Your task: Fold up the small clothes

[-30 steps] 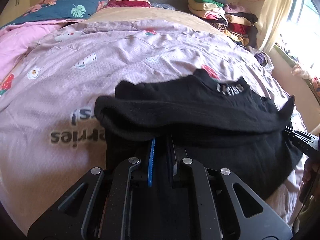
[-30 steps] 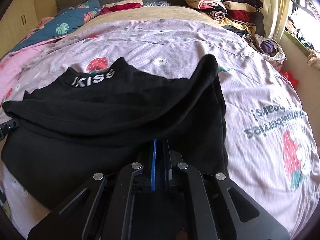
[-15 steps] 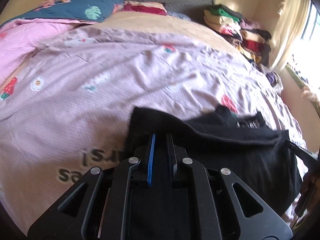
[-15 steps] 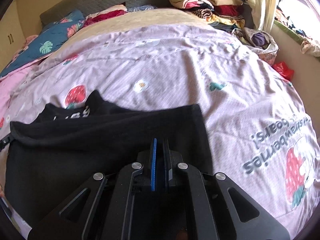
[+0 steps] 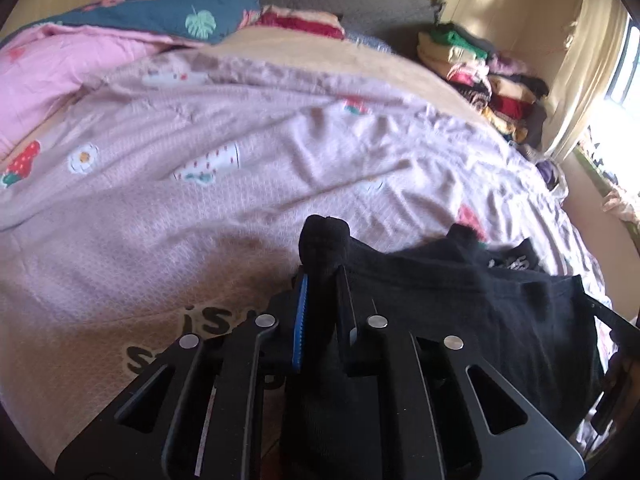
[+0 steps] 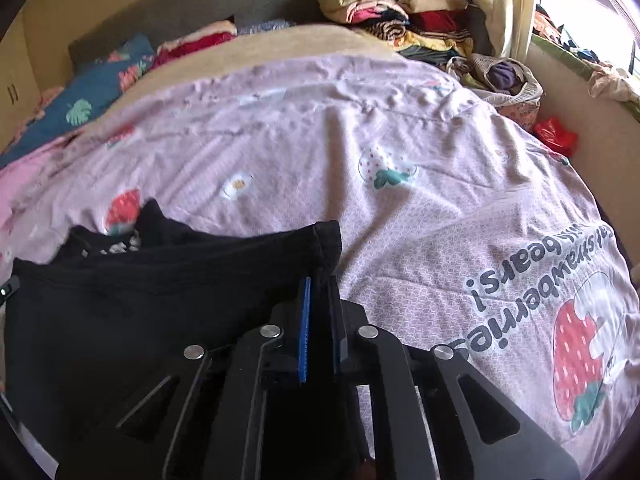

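Observation:
A small black shirt (image 5: 460, 292) with white lettering at its collar lies on the pink bedspread (image 5: 200, 200), its near edge lifted. My left gripper (image 5: 322, 276) is shut on the shirt's left corner, which bunches above the fingertips. My right gripper (image 6: 318, 284) is shut on the shirt's (image 6: 160, 288) right corner. The fabric hangs taut between the two grippers and covers the collar lettering in part. The right gripper's body shows at the right edge of the left wrist view (image 5: 616, 328).
A stack of folded clothes (image 6: 400, 8) stands at the far right of the bed by the curtain. A blue leaf-print pillow (image 5: 180, 16) and a pink blanket (image 5: 60, 64) lie at the far left. A red bag (image 6: 556, 136) lies off the bed's right side.
Both grippers have carried the shirt's near edge forward over the rest of the shirt toward the collar. The folded layer now covers most of the lettering.

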The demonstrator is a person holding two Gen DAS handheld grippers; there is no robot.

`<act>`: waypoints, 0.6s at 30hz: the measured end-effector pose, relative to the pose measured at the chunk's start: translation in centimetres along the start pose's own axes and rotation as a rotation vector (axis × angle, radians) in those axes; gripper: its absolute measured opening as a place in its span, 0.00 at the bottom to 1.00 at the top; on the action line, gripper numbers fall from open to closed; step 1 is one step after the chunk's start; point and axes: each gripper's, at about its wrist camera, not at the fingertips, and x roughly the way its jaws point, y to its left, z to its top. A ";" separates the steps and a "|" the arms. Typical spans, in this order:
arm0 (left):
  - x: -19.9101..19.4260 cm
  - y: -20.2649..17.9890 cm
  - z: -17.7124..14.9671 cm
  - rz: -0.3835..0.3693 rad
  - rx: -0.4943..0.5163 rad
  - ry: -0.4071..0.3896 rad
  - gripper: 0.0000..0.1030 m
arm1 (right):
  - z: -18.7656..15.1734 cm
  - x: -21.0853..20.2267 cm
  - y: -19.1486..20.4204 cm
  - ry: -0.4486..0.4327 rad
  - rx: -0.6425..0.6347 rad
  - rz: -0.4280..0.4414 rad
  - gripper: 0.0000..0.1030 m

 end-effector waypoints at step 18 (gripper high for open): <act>-1.5 0.1 1.0 0.029 0.009 -0.075 0.05 | 1.7 -0.5 -1.3 -0.029 0.039 -0.011 0.06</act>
